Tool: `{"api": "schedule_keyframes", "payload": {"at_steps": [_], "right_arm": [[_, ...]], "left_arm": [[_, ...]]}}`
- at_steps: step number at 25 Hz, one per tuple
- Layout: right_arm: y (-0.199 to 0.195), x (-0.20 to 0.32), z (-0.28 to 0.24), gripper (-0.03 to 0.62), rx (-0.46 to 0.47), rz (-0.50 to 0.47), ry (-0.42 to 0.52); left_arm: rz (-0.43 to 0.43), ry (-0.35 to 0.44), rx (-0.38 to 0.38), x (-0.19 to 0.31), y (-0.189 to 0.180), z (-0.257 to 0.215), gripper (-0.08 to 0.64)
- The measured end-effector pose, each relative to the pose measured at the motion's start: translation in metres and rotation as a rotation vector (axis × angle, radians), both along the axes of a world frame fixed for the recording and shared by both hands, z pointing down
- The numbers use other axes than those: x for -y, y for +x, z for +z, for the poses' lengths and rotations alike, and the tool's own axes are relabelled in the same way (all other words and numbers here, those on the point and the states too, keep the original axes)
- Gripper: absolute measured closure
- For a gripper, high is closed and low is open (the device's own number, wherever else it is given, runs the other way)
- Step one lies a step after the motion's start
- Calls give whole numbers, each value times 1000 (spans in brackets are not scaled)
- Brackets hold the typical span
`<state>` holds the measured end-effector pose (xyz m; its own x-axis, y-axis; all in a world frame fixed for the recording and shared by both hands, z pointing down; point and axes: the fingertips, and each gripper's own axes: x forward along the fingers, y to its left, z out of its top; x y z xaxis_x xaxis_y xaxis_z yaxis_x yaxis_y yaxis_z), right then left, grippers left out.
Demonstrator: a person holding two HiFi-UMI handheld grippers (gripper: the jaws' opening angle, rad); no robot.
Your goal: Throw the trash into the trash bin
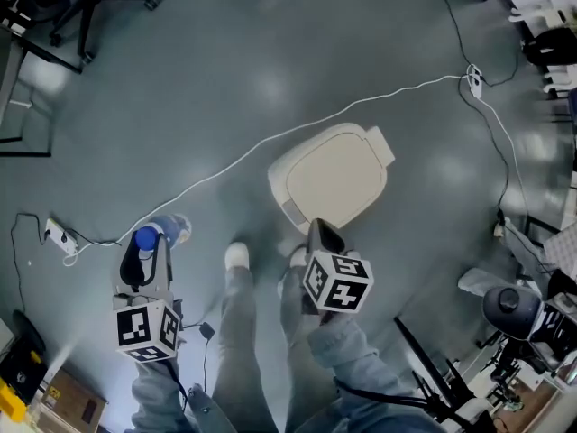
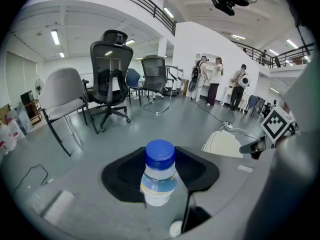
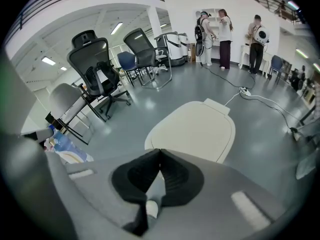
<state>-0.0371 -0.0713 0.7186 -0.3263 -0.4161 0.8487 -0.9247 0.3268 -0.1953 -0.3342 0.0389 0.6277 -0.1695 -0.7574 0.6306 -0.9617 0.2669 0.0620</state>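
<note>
A small clear bottle with a blue cap stands between the black pads of my left gripper, which is shut on it. In the head view this gripper hangs at the lower left above the grey floor. The cream trash bin sits on the floor with its lid down; it also shows in the left gripper view. My right gripper hovers at the bin's near edge. Its jaws meet at the tips with nothing between them, and the bin lid lies just beyond them.
A white cable runs across the floor to a power strip. Office chairs stand further off, and people stand by the far wall. Equipment on stands crowds the lower right; a cardboard box lies at the lower left.
</note>
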Motion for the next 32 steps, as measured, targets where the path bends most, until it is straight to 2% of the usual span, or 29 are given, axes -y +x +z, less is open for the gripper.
{"api": "schedule_keyframes", "payload": {"at_steps": [13, 21, 32], "right_arm": [[-18, -12, 59, 589, -36, 8, -59], [-21, -13, 80, 589, -60, 21, -78], [-27, -18, 87, 589, -110, -1, -38]], "left_arm": [[27, -55, -27, -4, -20, 46, 365], [60, -77, -35, 9, -28, 53, 366], [85, -76, -42, 16, -26, 53, 367]]}}
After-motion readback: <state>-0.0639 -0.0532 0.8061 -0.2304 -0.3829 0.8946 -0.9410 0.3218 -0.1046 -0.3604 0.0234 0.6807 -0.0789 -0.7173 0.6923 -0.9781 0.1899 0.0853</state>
